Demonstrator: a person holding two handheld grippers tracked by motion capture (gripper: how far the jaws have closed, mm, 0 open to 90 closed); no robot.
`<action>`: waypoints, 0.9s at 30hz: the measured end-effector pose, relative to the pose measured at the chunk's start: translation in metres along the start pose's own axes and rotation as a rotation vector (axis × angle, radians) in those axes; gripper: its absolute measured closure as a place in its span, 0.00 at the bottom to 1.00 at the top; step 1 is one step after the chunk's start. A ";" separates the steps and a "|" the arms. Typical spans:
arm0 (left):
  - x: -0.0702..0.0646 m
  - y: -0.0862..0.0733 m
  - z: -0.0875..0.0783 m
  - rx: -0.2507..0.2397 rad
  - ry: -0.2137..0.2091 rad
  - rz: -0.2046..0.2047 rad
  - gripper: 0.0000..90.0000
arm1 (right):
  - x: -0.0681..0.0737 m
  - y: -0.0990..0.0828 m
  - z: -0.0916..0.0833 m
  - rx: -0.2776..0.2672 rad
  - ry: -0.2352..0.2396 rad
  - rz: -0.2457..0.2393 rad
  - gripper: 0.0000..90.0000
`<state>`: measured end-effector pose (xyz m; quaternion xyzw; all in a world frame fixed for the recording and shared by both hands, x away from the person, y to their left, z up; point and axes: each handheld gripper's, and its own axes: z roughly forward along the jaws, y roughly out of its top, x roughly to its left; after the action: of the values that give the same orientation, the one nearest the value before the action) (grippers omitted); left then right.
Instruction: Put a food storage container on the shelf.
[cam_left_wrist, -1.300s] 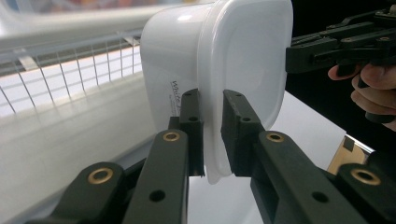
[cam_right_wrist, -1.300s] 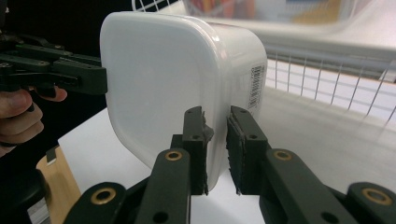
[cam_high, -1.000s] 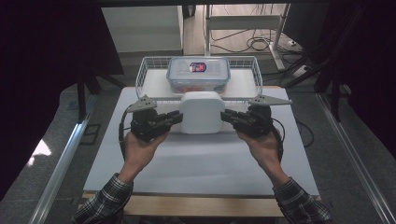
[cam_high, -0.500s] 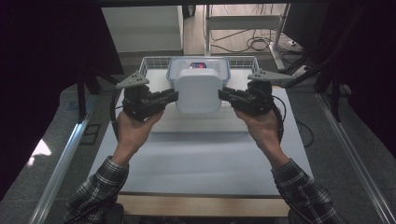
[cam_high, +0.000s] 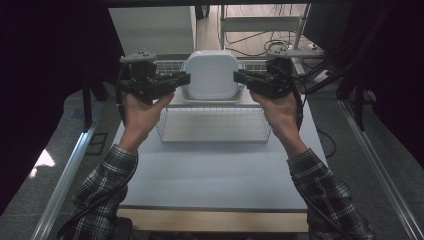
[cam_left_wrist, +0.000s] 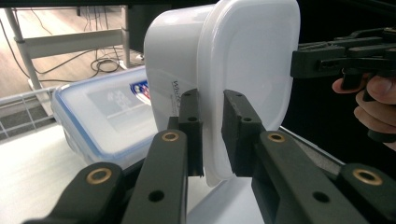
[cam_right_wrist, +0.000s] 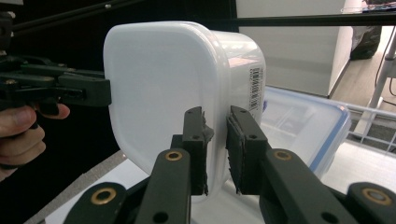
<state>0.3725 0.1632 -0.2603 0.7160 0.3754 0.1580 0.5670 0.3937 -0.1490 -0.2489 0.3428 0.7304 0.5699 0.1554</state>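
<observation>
A white table (cam_high: 210, 170) lies below both grippers, and on it, under and a little nearer the person than the raised hands, sits a wire basket (cam_high: 215, 125). Between the two grippers hangs a white plastic tub (cam_high: 210, 75), lifted clear of the table and tipped so that its lidded face looks toward the high camera. The left gripper (cam_high: 184, 79) pinches the tub's left rim: in the left gripper view its two black jaws stand nearly together, with the thin lip of the tub (cam_left_wrist: 233, 88) squeezed between the pads. The right gripper (cam_high: 239, 77) does the same on the opposite rim, and the right gripper view shows its jaws drawn close with the edge of the tub (cam_right_wrist: 187, 79) caught between them. Behind the tub, beyond the jaws of each gripper, rests a clear lidded box with a blue rim (cam_left_wrist: 100, 119), lying flat; it shows in the right gripper view too (cam_right_wrist: 303, 123). Each gripper view also catches the other hand's fingers around its handle, at the far side of the tub.
</observation>
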 end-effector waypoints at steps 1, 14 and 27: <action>0.002 0.002 0.002 0.001 0.002 -0.004 0.87 | -0.002 0.003 0.002 -0.002 -0.003 0.006 0.87; 0.018 0.011 0.018 0.012 0.012 -0.051 0.85 | -0.021 0.014 0.020 0.032 -0.004 0.068 0.86; 0.022 0.018 0.030 -0.002 0.010 -0.040 0.64 | -0.026 0.021 0.032 0.040 -0.014 0.070 0.76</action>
<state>0.4128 0.1568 -0.2571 0.7069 0.3923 0.1508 0.5689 0.4392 -0.1410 -0.2434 0.3750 0.7283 0.5579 0.1334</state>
